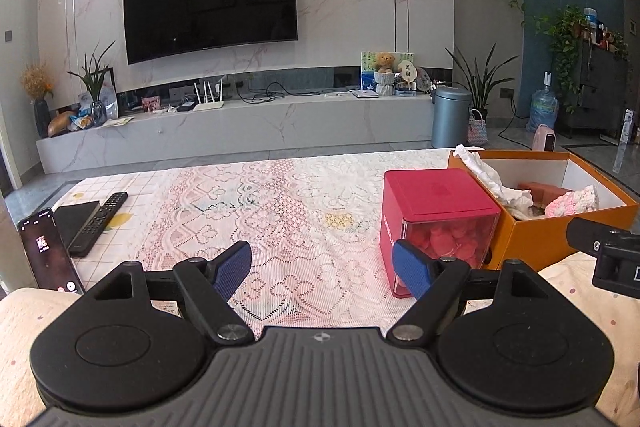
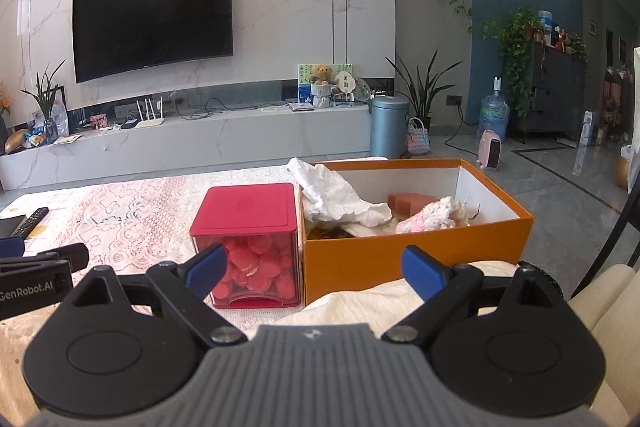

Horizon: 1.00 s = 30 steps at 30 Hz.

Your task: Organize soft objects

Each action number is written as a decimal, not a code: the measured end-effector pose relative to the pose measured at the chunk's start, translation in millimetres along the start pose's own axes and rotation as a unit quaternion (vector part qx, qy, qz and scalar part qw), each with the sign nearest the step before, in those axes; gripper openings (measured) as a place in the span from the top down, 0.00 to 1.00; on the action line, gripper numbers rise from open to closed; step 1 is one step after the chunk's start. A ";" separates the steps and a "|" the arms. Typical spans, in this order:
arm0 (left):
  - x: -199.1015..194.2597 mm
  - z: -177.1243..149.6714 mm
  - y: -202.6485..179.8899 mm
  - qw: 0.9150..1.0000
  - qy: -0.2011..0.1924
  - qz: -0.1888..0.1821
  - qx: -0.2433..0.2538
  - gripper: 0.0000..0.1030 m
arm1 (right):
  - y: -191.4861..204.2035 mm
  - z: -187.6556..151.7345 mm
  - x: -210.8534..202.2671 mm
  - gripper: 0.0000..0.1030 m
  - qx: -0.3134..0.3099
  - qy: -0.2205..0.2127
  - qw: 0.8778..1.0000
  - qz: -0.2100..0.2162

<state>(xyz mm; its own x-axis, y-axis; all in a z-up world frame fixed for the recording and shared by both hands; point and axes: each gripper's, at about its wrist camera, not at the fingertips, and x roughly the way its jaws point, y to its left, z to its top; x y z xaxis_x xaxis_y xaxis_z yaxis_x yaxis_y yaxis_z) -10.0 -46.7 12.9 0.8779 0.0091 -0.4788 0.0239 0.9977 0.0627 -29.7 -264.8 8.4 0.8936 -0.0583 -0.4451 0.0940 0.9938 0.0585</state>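
An orange box (image 2: 416, 251) (image 1: 532, 239) stands on the lace-covered table. Inside it lie a crumpled white cloth (image 2: 336, 199) (image 1: 488, 175) draped over its far left corner, a pink and white fluffy piece (image 2: 432, 217) (image 1: 572, 203) and a brownish-red block (image 2: 408, 202) (image 1: 540, 191). Left of the box stands a clear cube with a red lid (image 2: 250, 243) (image 1: 436, 223), filled with pink round pads. My left gripper (image 1: 322, 267) is open over bare tablecloth, left of the cube. My right gripper (image 2: 316, 269) is open and empty, just short of the cube and the box.
A phone (image 1: 48, 251) leans at the table's left front, with a remote control (image 1: 100, 219) and a dark flat case (image 1: 76, 219) beside it. A cream cushion (image 2: 372, 301) lies at the near edge below the box. A TV cabinet and a bin (image 1: 450, 117) stand beyond the table.
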 end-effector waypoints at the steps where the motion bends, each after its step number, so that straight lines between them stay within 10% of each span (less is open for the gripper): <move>1: -0.4 0.2 -0.6 1.000 -0.001 0.001 0.001 0.09 | 0.1 0.9 0.4 0.10 0.000 0.000 1.000 0.000; 30: -1.1 1.1 -1.4 1.000 0.000 0.001 0.004 0.09 | -0.4 4.1 -4.5 0.10 -0.001 -0.007 1.000 0.002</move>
<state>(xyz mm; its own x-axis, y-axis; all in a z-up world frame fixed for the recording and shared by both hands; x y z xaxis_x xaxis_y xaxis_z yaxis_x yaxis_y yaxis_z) -10.4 -48.1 14.3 0.8781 0.0102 -0.4783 0.0267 0.9972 0.0703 -31.9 -265.3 14.0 0.8999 -0.0548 -0.4327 0.0886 0.9944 0.0583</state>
